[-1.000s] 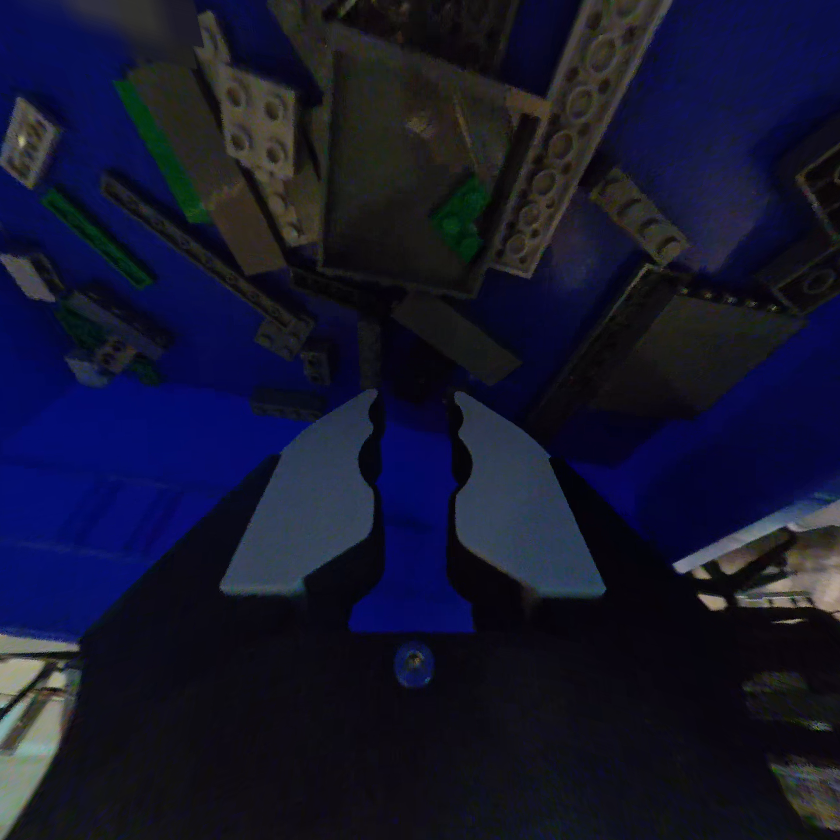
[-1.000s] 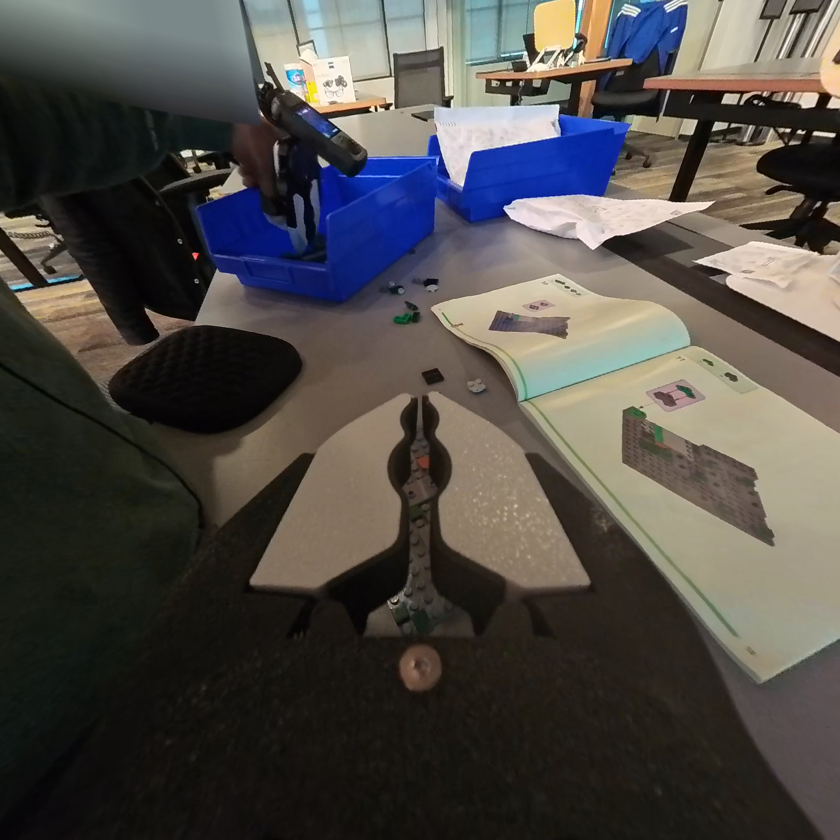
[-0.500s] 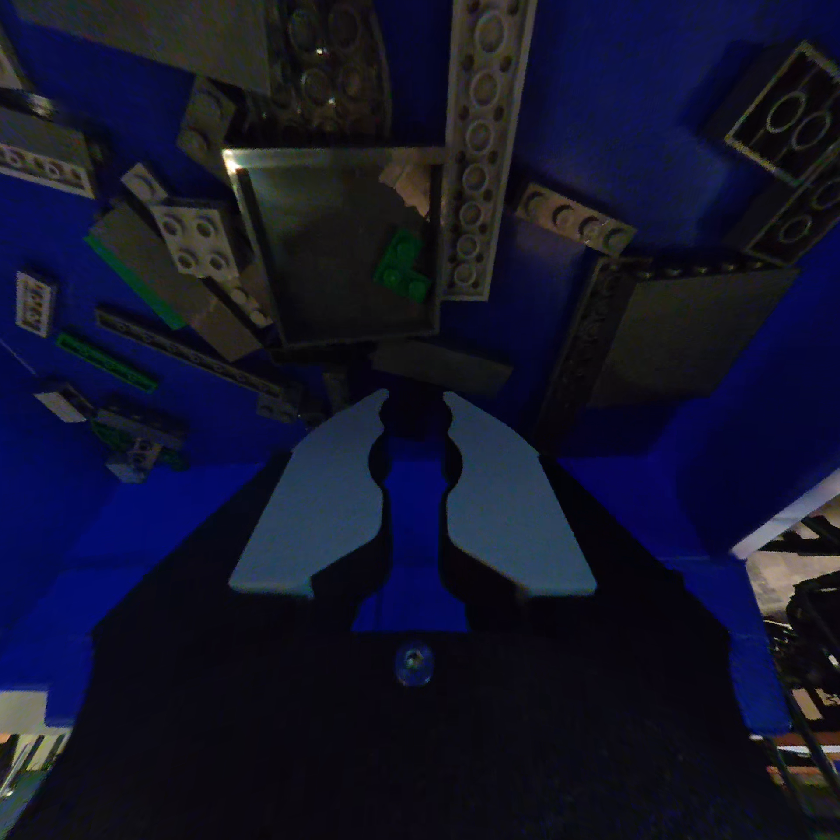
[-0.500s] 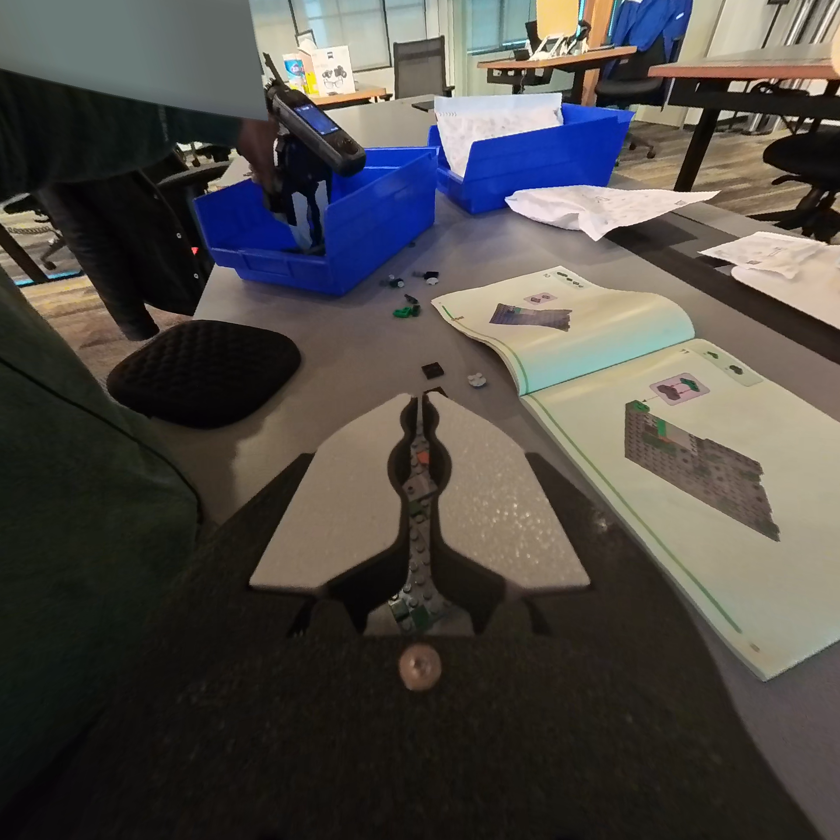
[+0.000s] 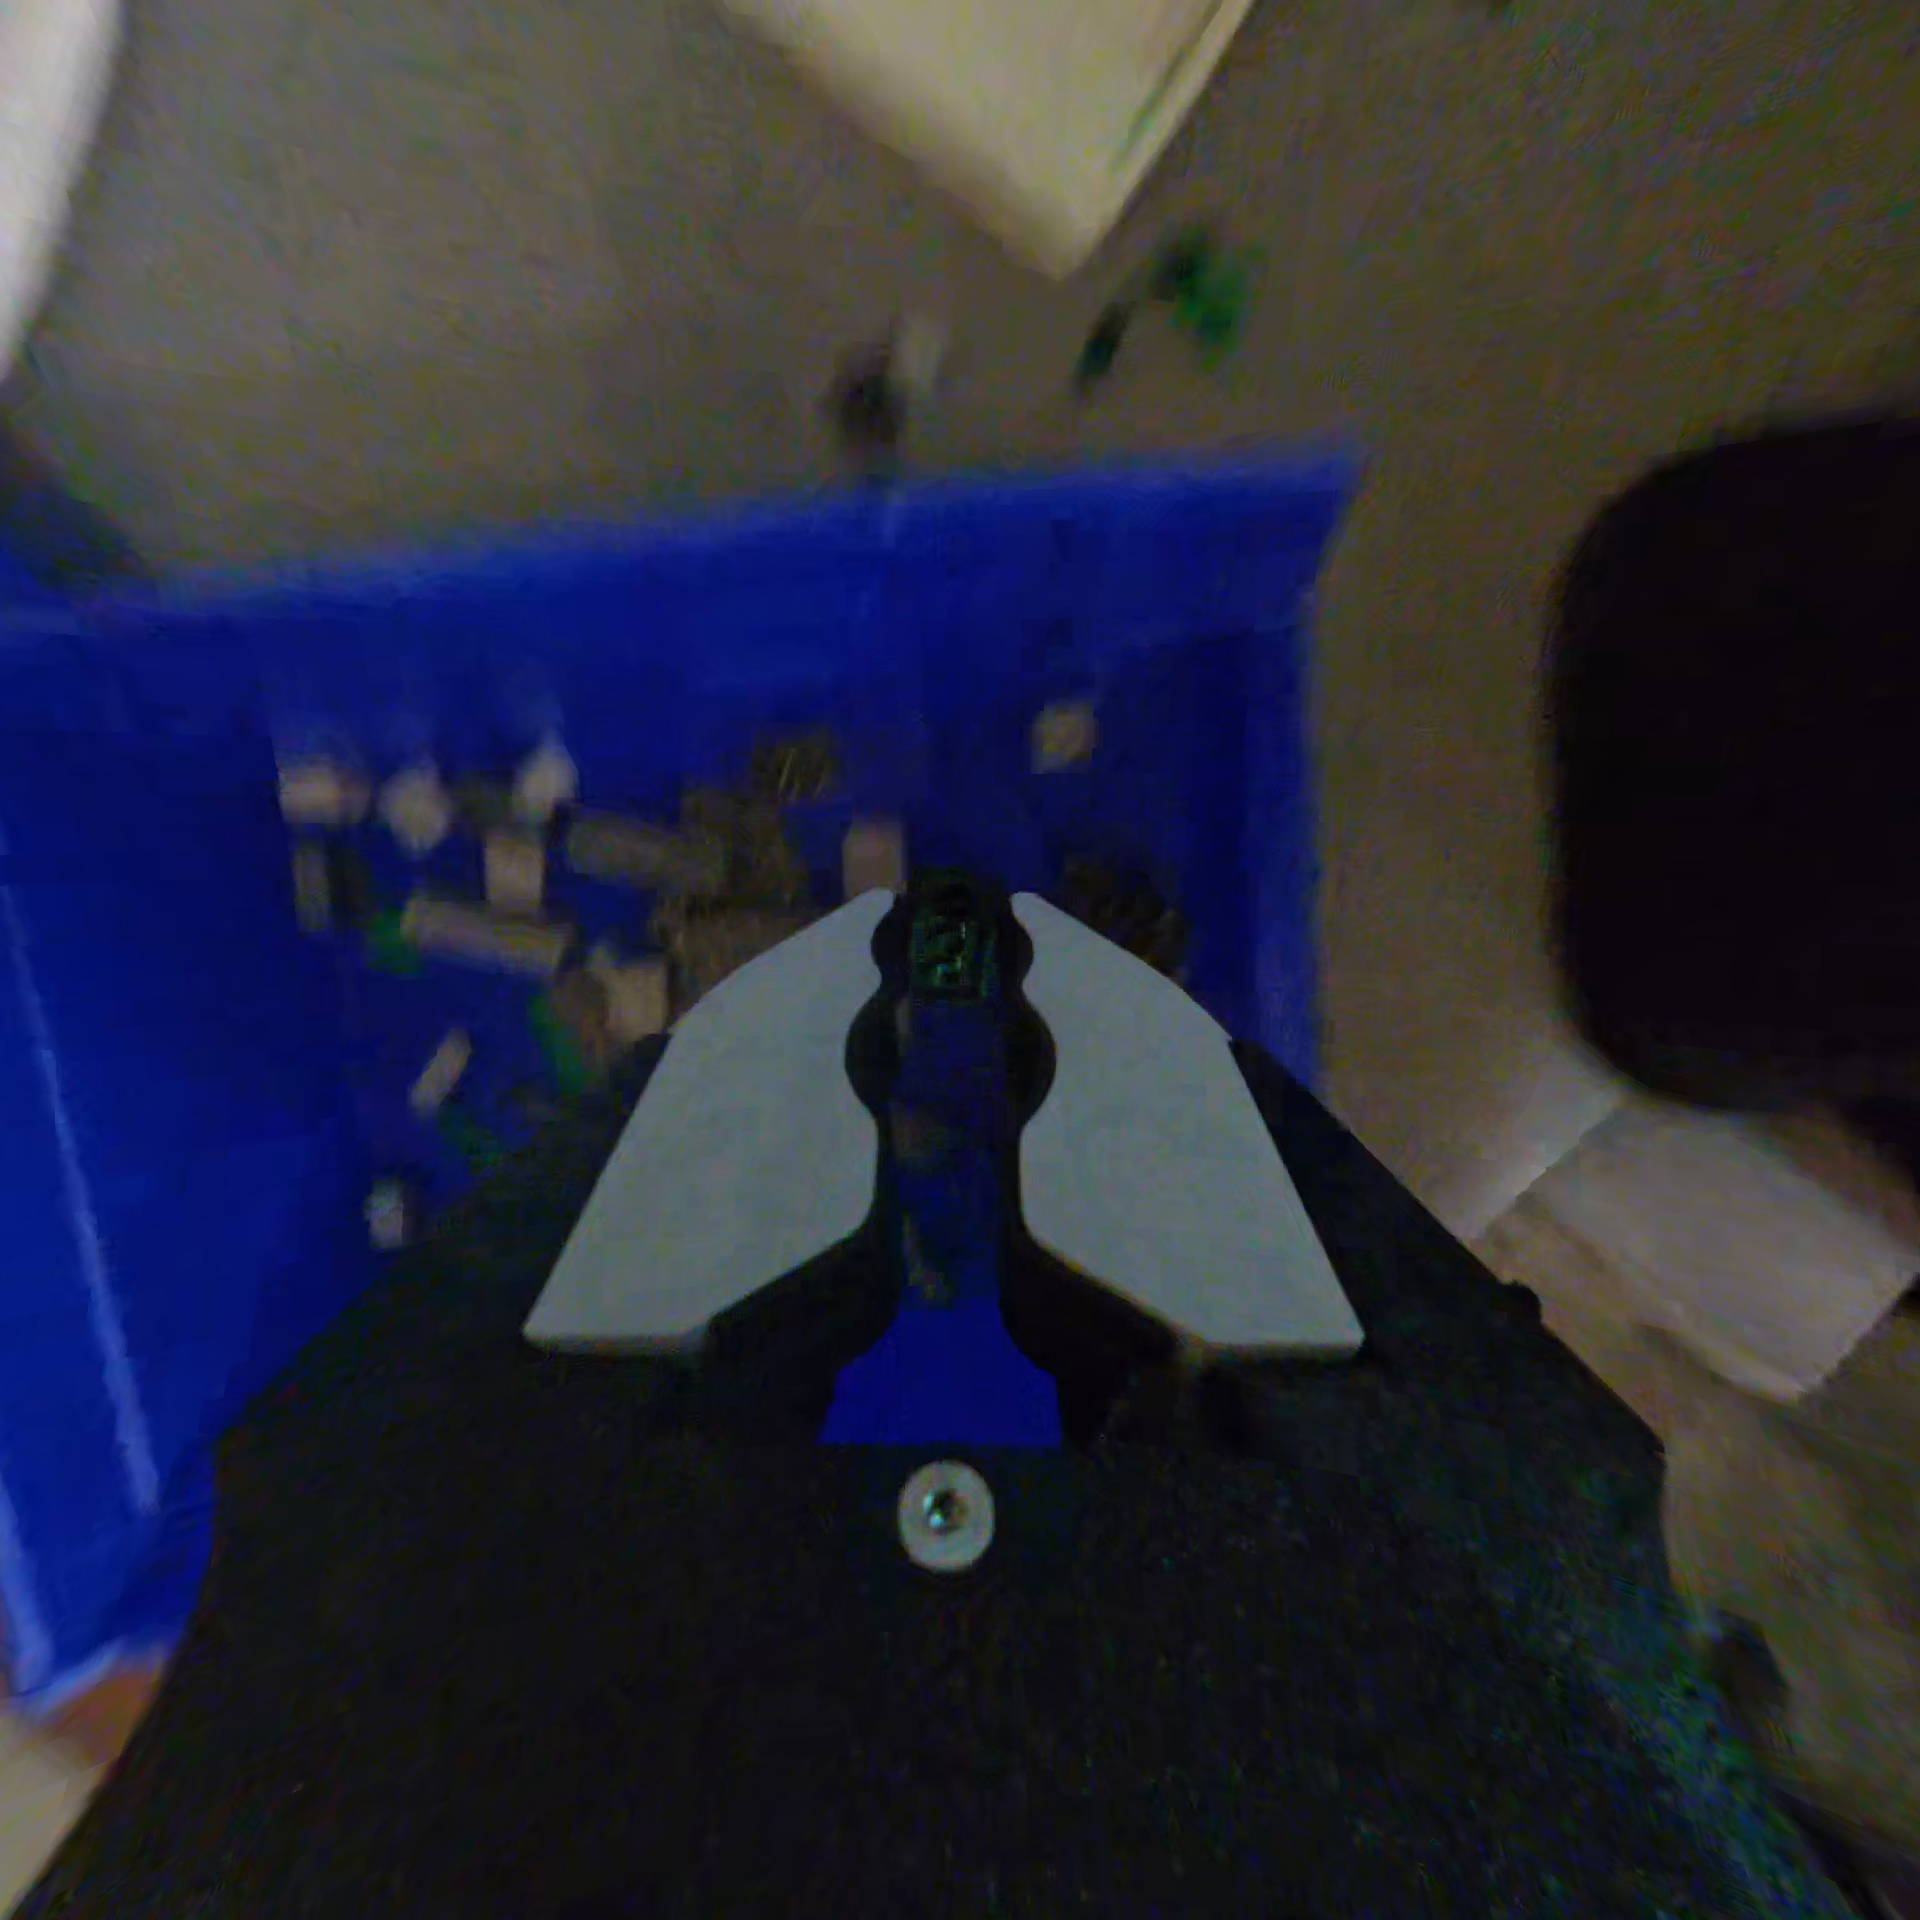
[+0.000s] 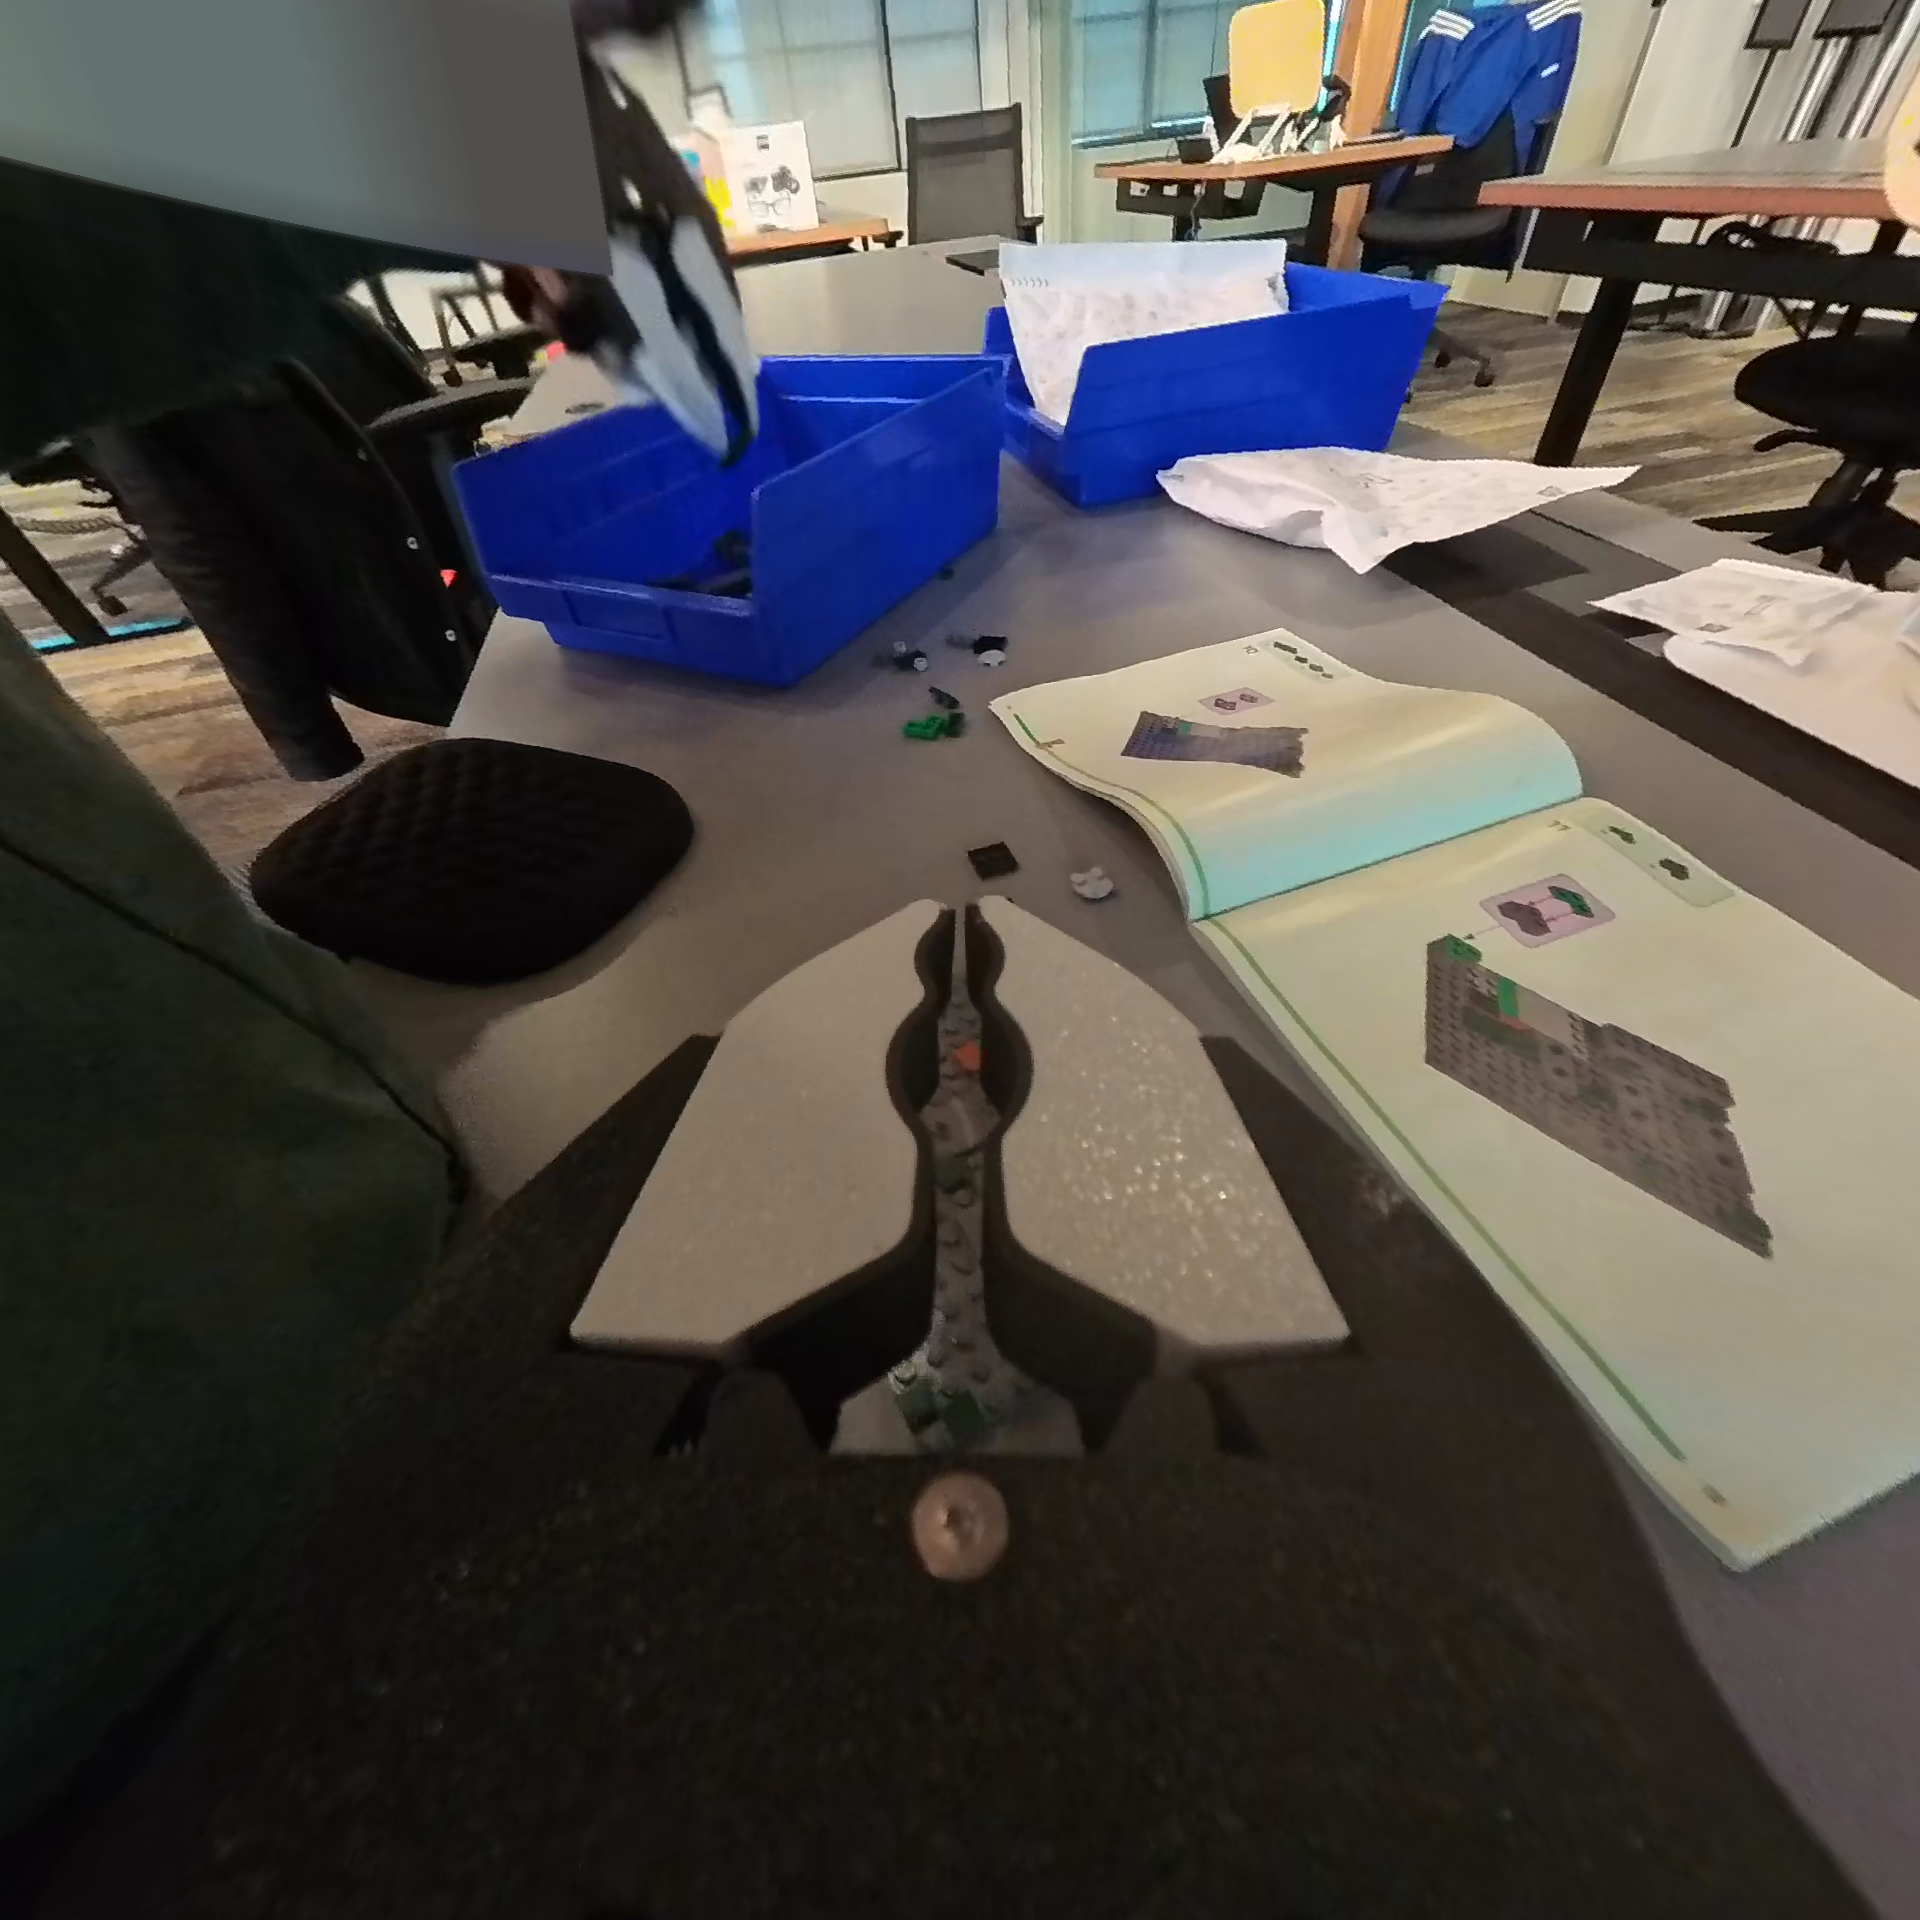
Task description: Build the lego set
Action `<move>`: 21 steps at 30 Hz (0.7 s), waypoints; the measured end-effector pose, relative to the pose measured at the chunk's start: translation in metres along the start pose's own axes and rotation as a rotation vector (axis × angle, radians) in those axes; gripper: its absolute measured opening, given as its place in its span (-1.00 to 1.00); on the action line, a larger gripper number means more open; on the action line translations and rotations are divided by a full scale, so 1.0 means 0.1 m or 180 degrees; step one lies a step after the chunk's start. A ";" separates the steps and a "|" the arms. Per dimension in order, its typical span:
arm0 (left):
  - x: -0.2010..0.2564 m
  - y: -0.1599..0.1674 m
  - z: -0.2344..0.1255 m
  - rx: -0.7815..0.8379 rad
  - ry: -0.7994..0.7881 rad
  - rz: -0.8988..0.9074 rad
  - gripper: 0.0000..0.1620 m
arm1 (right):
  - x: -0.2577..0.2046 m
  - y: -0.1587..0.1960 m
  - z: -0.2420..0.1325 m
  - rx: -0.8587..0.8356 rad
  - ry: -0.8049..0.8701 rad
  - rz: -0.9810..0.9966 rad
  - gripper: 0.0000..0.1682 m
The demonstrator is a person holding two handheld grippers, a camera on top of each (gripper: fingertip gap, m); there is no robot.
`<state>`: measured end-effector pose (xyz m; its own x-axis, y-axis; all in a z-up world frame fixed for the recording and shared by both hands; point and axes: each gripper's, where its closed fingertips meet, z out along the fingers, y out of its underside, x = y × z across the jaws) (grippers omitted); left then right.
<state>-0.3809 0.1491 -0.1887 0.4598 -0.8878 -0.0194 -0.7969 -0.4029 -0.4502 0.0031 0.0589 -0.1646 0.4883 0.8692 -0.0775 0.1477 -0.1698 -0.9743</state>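
clearly mid-build: in the left wrist view, the left hand-held gripper pinches a small dark green lego piece at its tips, above the blurred blue parts bin of loose pieces.

in the right wrist view, the right hand-held gripper is clamped on the grey studded lego assembly, with the open instruction booklet to its right on the surface. the new piece is yet to be attached, and many bin pieces remain.

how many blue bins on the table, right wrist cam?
2. The near bin sits left of centre with the left gripper over it; the far bin, holding white paper, sits behind and to its right. None appear hidden.
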 end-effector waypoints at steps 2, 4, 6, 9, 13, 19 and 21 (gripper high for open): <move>0.35 -0.49 -0.12 0.0736 0.0232 0.0118 -0.80 | -0.05 -0.02 0.03 0.0019 -0.0025 -0.0013 -0.99; 0.69 -0.86 -0.17 0.1295 0.0419 0.0279 -0.80 | -0.13 -0.03 0.08 0.0039 -0.0095 -0.0028 -0.99; 1.03 -1.16 -0.19 0.1798 0.0651 0.0418 -0.81 | -0.23 -0.03 0.16 0.0047 -0.0222 -0.0041 -0.98; 1.49 -1.53 -0.23 0.2538 0.1056 0.0579 -0.81 | -0.44 -0.05 0.24 0.0079 -0.0575 0.0066 -0.98; 1.91 -1.82 -0.27 0.3304 0.1549 0.0720 -0.81 | -0.70 -0.08 0.38 0.0040 -0.1104 0.0202 -0.92; 2.23 -2.06 -0.33 0.4064 0.2187 0.0683 -0.81 | -0.99 -0.41 0.59 0.0248 -0.1843 0.0660 -0.68; 2.32 -2.10 -0.31 0.4166 0.2350 0.0671 -0.81 | -1.01 -0.53 0.65 0.0302 -0.2004 0.0756 -0.63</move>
<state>-0.1195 0.0208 -0.0711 -0.2248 -0.9714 0.0766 0.2604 -0.1356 -0.9559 -0.1099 0.0103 -0.1190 -0.0998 0.9229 -0.3720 0.0082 -0.3731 -0.9278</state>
